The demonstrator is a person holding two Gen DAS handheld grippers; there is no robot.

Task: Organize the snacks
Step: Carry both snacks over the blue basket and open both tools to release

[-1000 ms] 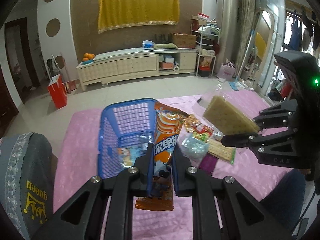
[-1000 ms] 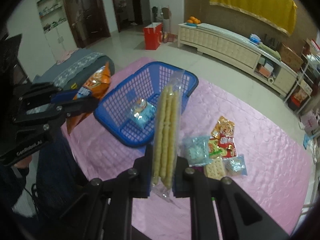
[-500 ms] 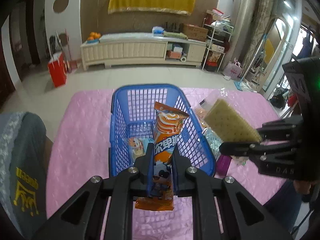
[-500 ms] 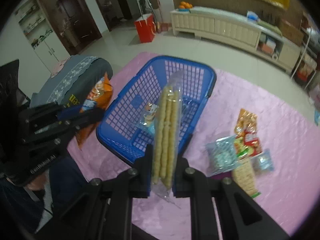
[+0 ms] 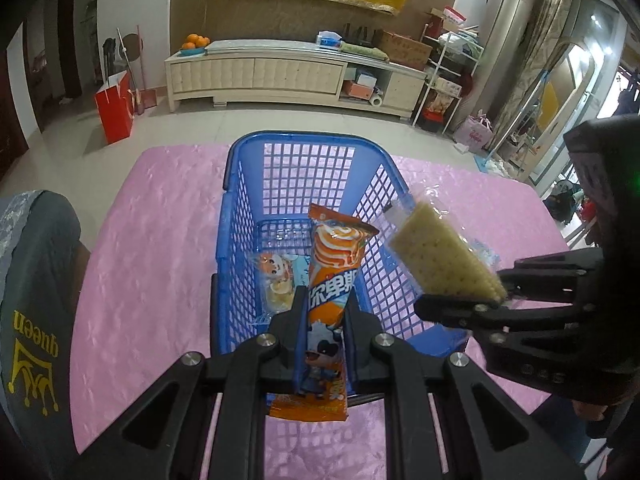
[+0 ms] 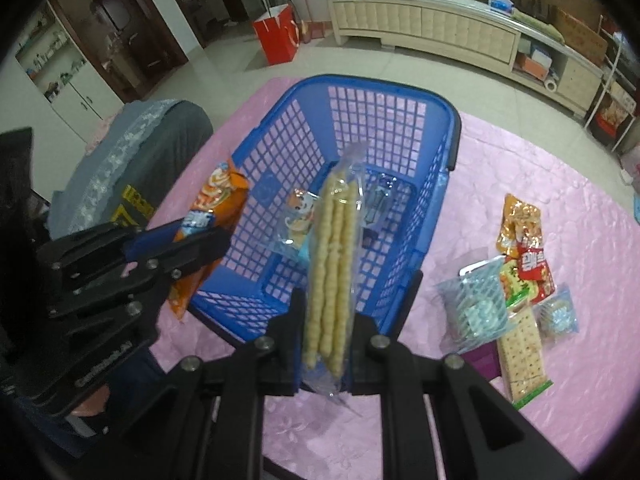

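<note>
A blue plastic basket point(image 5: 248, 184) point(image 6: 448, 132) stands on the pink tablecloth. My left gripper point(image 5: 322, 312) is shut on an orange snack packet point(image 5: 334, 264), held above the basket's near end; it also shows in the right wrist view point(image 6: 212, 204). My right gripper point(image 6: 324, 320) is shut on a clear pack of crackers point(image 6: 334, 248), held edge-on above the basket's near right rim; the pack also shows in the left wrist view point(image 5: 444, 256). A small light-blue cartoon packet point(image 5: 276, 280) point(image 6: 298, 216) lies inside the basket.
Several loose snacks lie on the cloth right of the basket: red and orange packets point(image 6: 524, 248), clear blue-dotted bags point(image 6: 476, 308), a flat cracker pack point(image 6: 524, 356). A grey cushioned chair point(image 5: 36, 280) stands at the table's left edge.
Both grippers have moved with their snacks towards the basket; the orange packet and the cracker pack now hang over its near end instead of beside it.
</note>
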